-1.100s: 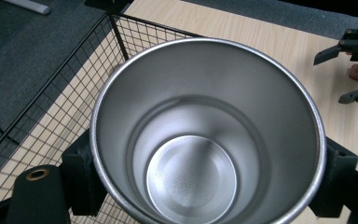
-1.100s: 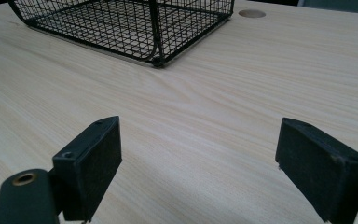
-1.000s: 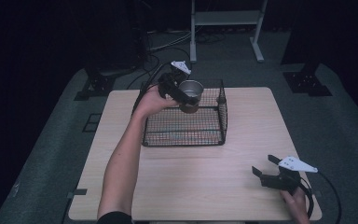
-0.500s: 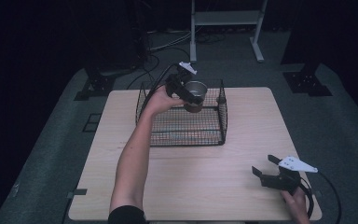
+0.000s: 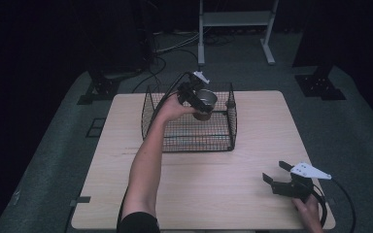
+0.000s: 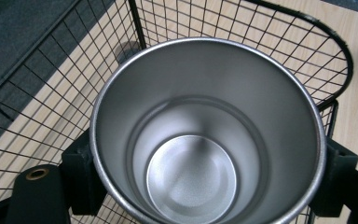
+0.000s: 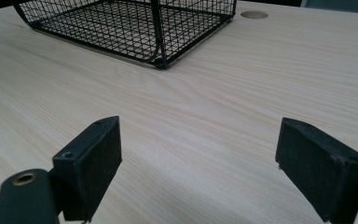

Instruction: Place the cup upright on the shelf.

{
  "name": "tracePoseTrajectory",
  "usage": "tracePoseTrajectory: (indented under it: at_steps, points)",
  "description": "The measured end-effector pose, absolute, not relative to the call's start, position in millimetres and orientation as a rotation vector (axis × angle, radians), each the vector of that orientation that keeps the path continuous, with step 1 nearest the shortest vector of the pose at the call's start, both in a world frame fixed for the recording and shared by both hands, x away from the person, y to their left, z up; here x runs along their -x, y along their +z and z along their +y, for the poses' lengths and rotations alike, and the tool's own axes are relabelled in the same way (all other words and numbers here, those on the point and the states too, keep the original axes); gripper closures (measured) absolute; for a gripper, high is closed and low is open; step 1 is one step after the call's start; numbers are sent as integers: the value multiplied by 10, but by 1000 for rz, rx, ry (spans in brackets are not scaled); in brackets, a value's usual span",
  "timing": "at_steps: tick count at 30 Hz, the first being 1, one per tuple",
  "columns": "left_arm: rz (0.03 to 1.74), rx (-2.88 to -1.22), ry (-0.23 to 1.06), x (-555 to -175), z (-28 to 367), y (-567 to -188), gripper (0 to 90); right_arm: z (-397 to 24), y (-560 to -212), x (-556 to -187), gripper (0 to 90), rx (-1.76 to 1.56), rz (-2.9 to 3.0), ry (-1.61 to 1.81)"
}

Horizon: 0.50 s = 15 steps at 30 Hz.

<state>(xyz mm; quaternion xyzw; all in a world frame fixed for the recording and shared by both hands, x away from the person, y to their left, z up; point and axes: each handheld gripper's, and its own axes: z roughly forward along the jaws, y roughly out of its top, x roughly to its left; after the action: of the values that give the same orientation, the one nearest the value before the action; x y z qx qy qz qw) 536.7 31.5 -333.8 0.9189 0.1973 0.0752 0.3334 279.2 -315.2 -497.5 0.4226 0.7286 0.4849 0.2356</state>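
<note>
two tongs are at work over a pale wooden worktop (image 5: pixel 223 194), one in each of a person's hands. the left tongs (image 5: pixel 194 94) reach forward over the near-left part of a black wire basket (image 5: pixel 189 141) and are closed on a steel cup (image 5: pixel 206 99). in the left gripper view the two black pads press on opposite sides of the cup (image 6: pixel 207 140), just under its rim, and the cup's open mouth faces the camera, so the bare inside and the round bottom show. the cup is empty. it hangs inside the basket's walls near the far side, above the mesh floor; whether its base touches the mesh cannot be told from these pictures. held by the sides and upright like this, the cup looks meant to be set down on its base inside the basket, and the grip from above leaves room for the tongs to clear the wire walls. the mesh (image 6: pixel 42 88) and the curved rim of the basket lie close behind the cup in that view.

the right tongs (image 5: pixel 284 180) rest low at the near right corner of the worktop, well apart from the basket. their jaws stand wide apart with nothing between them; in the right gripper view bare wood lies between the two pads (image 7: pixel 98 158), and the basket's corner (image 7: pixel 161 60) sits farther off. this hand seems to be waiting out of the way while the left one does the placing.
</note>
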Motion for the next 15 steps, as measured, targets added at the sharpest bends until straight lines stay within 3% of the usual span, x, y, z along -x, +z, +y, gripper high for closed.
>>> tracePoseTrajectory:
  at_steps: [15]
  points:
    - [567, -2474, 174, -5441, 240, -3693, 177, -3153, -4978, -2797, 136, -1156, 1994, 1336]
